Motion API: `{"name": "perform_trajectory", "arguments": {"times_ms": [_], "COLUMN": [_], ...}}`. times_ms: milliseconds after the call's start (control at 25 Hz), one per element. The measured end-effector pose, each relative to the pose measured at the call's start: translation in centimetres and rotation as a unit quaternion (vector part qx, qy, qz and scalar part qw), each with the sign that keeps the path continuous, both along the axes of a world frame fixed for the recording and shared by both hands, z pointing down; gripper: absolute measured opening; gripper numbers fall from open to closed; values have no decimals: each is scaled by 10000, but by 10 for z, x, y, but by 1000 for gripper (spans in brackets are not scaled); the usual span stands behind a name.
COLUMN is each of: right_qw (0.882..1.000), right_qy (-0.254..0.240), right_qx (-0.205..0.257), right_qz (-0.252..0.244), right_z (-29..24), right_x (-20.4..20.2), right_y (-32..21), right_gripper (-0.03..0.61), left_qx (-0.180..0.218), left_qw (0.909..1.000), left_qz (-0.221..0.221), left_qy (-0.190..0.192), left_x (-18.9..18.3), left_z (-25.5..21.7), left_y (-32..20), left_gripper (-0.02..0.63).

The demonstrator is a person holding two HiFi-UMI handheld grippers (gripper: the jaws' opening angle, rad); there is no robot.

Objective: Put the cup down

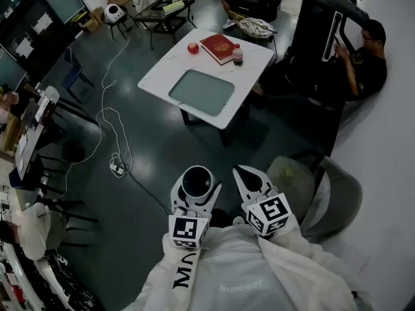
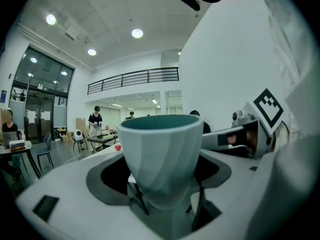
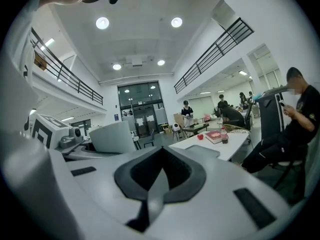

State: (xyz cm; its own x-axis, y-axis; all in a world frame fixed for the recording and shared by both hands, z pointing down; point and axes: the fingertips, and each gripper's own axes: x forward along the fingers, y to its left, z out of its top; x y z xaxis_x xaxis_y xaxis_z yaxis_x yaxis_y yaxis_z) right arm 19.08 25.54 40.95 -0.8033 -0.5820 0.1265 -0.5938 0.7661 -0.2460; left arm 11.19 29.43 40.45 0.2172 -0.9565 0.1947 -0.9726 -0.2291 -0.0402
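A pale grey-green cup (image 2: 161,156) with a dark teal inside sits between the jaws of my left gripper (image 2: 165,204), which is shut on it. From the head view the cup (image 1: 197,182) shows its dark mouth, held upright close to my body, well short of the white table (image 1: 253,60). My right gripper (image 1: 249,177) hangs beside it, shut with nothing in it. In the right gripper view the jaws (image 3: 161,176) meet, and the cup (image 3: 113,136) appears to the left.
On the table lie a grey tray (image 1: 201,91), a red book (image 1: 220,46), a red apple (image 1: 192,48) and a small bottle (image 1: 238,55). A seated person (image 1: 363,63) is at the right. A grey chair (image 1: 324,196) stands right of me, a cable (image 1: 109,125) crosses the dark floor.
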Motion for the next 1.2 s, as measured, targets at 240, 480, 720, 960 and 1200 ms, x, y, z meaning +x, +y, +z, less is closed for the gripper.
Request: {"name": "perform_trajectory", "arguments": {"times_ms": [240, 480, 720, 960, 1200], "right_qw": [10000, 10000, 9999, 9998, 9997], "right_qy": [-35, -17, 39, 109, 182], "right_qx": [-16, -20, -72, -142, -131], "right_qz": [11, 1, 65, 33, 66], "right_z": [2, 6, 11, 17, 21], "right_x": [7, 2, -7, -29, -56], "right_y": [-6, -17, -33, -54, -86], "right_gripper": [6, 5, 5, 5, 5], "left_qx": [-114, -83, -96, -155, -129], "left_qw": [9999, 9999, 9999, 9998, 9998], "left_qz": [-94, -97, -94, -111, -115], "left_qy": [-5, -8, -3, 78, 77], "left_x": [-2, -7, -19, -41, -69], "left_z": [9, 11, 13, 18, 20], "left_y": [-2, -15, -30, -51, -85], "left_gripper": [382, 382, 382, 382, 382]}}
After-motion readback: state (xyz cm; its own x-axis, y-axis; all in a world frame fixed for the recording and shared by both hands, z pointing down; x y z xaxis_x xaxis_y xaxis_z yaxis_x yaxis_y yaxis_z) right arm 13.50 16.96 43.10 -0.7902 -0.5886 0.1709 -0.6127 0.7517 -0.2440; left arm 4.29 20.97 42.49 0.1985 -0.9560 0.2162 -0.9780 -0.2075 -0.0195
